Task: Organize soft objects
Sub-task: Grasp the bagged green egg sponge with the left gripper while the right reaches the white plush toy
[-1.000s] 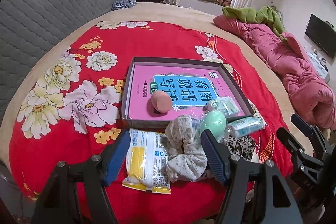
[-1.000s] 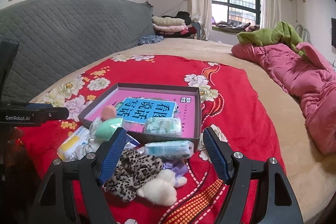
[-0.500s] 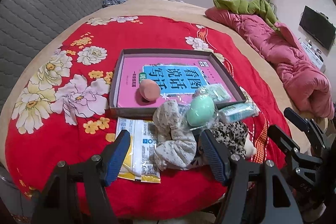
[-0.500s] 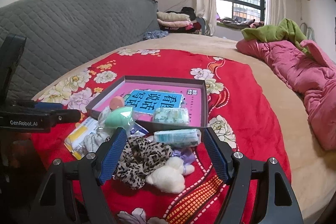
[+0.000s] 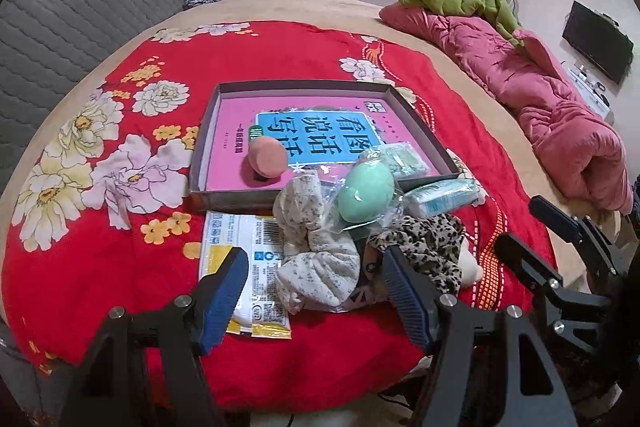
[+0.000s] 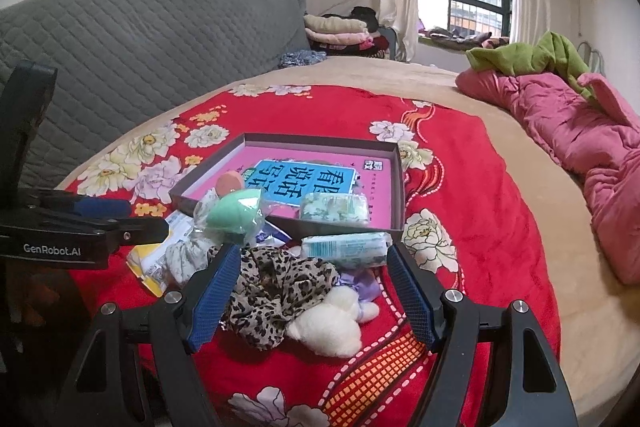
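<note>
Both wrist views look forward from the near edge of the red blanket (image 5: 120,267), close over the pile. The left view sits higher, angled down; the right lower. The 2 share the shallow box (image 5: 420,131) (image 6: 396,195).

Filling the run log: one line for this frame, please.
left tongs: open, empty | right tongs: open, empty | box: peach sponge, tissue pack | pile: outside box
</note>
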`<state>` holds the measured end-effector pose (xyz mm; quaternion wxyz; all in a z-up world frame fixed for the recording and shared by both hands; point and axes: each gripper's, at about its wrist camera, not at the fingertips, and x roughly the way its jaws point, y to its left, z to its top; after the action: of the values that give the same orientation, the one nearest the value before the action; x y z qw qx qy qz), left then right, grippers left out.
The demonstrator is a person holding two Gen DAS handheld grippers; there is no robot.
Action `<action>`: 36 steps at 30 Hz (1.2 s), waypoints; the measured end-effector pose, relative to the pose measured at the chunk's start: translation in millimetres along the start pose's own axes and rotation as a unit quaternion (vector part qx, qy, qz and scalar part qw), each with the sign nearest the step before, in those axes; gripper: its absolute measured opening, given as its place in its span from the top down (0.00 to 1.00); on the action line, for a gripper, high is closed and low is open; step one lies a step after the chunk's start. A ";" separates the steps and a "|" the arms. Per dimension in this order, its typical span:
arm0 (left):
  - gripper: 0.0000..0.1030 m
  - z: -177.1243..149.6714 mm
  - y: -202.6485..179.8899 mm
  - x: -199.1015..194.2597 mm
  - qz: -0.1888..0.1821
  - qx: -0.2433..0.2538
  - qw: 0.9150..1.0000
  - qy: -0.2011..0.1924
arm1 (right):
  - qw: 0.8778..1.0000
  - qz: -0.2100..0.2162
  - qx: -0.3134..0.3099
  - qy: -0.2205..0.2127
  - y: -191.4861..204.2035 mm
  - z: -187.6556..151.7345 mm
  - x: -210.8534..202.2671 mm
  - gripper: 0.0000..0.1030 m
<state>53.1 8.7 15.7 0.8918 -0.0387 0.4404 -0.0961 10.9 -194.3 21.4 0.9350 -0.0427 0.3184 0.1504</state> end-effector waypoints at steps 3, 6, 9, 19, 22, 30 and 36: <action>0.33 0.4 -3.3 1.4 -0.007 0.001 1.000 -0.001 | 1.000 -0.002 0.003 0.004 -3.0 -2.0 3.0 0.26; 0.33 1.7 -7.7 5.0 -0.010 0.005 1.000 0.001 | 1.000 -0.005 0.011 0.008 -7.8 -3.2 7.4 0.26; 0.33 3.2 -11.3 9.9 -0.013 0.006 1.000 0.003 | 1.000 -0.009 0.021 0.012 -13.3 -4.7 11.2 0.26; 0.33 14.1 -25.2 27.2 -0.015 0.016 1.000 0.005 | 0.999 -0.017 0.040 0.020 -27.4 -7.8 23.2 0.26; 0.33 19.3 -27.3 33.0 -0.016 0.016 1.000 0.007 | 0.999 -0.013 0.044 0.024 -29.7 -8.9 25.7 0.26; 0.33 38.0 -33.2 44.9 -0.013 0.027 1.000 0.003 | 0.998 -0.005 0.046 0.047 -32.7 -15.8 25.1 0.26; 0.33 42.5 -35.5 56.9 -0.003 0.037 0.999 0.010 | 0.994 -0.005 0.054 0.094 -35.7 -27.7 32.3 0.26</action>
<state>115.7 -38.4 2.7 0.8878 -0.0063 0.4454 -0.1156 30.0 -224.9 -20.8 0.9026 -0.0076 0.4122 0.1237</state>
